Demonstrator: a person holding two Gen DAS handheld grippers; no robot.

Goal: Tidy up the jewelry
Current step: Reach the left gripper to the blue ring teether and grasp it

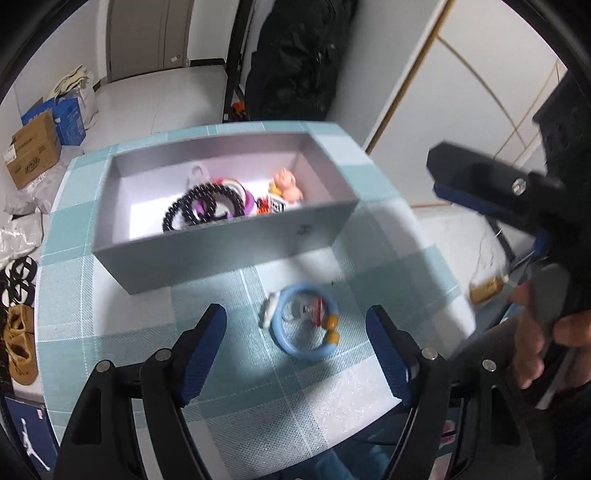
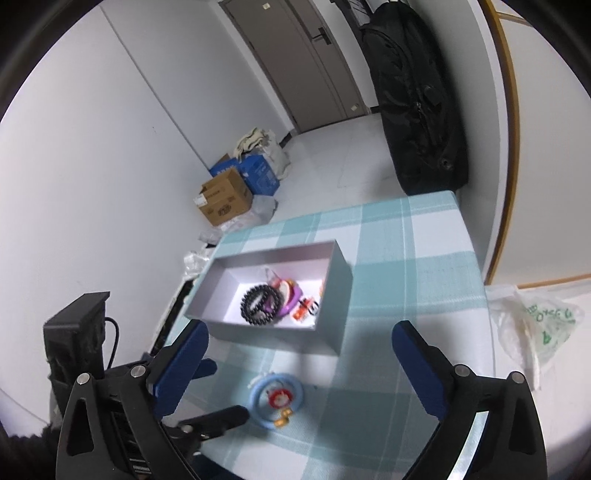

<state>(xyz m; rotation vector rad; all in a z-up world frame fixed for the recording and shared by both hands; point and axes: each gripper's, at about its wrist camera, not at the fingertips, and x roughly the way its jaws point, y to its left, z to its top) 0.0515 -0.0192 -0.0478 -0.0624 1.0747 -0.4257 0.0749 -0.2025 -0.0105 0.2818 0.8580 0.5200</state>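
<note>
The light blue ring bangle (image 1: pixel 304 320) lies on the teal checked surface (image 1: pixel 236 373), just before the open grey rectangular box (image 1: pixel 236 243), apart from every edge. Left gripper (image 1: pixel 295 350) and right gripper (image 2: pixel 299 362) hover, jaws wide, empty. Only the left view shows a hand (image 1: pixel 535 343).

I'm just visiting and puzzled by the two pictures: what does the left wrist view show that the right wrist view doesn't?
Only the left wrist view shows shoes on the floor, a doll in the box, and the hand holding the right tool.

Only the right wrist view shows a plastic bag and a door handle.

Both show the grey box of jewelry, black beads, the blue ring on the checked tablecloth, and cardboard boxes.
</note>
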